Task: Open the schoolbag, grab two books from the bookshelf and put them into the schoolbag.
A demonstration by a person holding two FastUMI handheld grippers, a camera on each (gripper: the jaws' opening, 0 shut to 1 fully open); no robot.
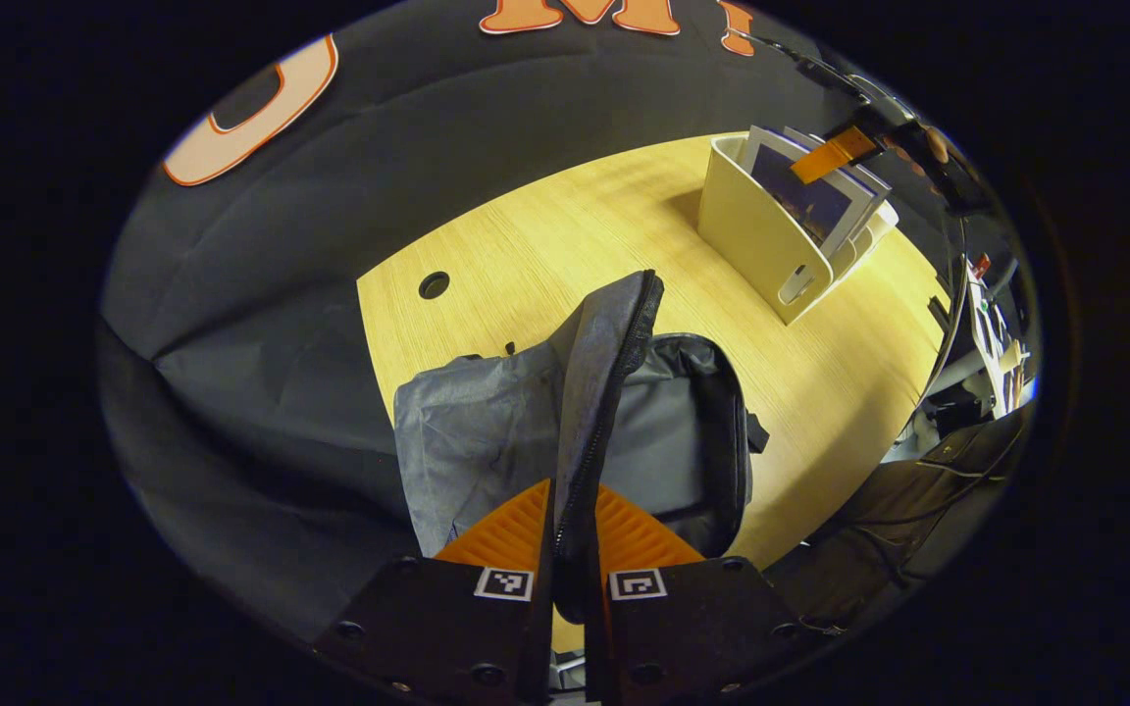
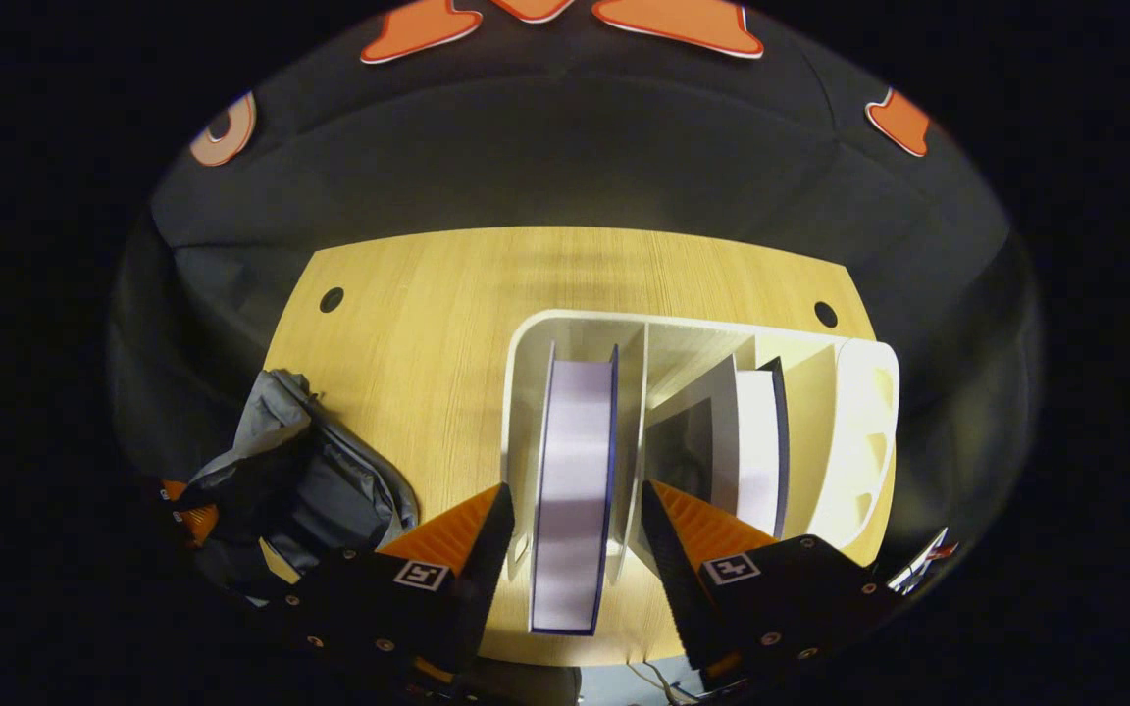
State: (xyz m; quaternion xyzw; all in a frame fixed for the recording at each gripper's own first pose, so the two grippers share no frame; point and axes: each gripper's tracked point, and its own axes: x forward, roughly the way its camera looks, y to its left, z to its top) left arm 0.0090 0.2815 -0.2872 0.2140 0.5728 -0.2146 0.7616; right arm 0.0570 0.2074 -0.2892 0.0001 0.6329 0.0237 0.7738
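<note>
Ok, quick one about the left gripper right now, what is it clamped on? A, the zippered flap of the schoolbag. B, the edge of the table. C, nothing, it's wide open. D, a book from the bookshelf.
A: in the left gripper view the left gripper has both fingers pressed on the zippered flap of the grey schoolbag, holding it up off the wooden table.

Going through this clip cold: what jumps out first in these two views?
In the left gripper view, the left gripper is shut on the grey schoolbag's flap, holding it up over the open schoolbag on the wooden table. In the right gripper view, the right gripper is open, its fingers either side of a book standing in the white bookshelf, not yet pressing on it.
</note>
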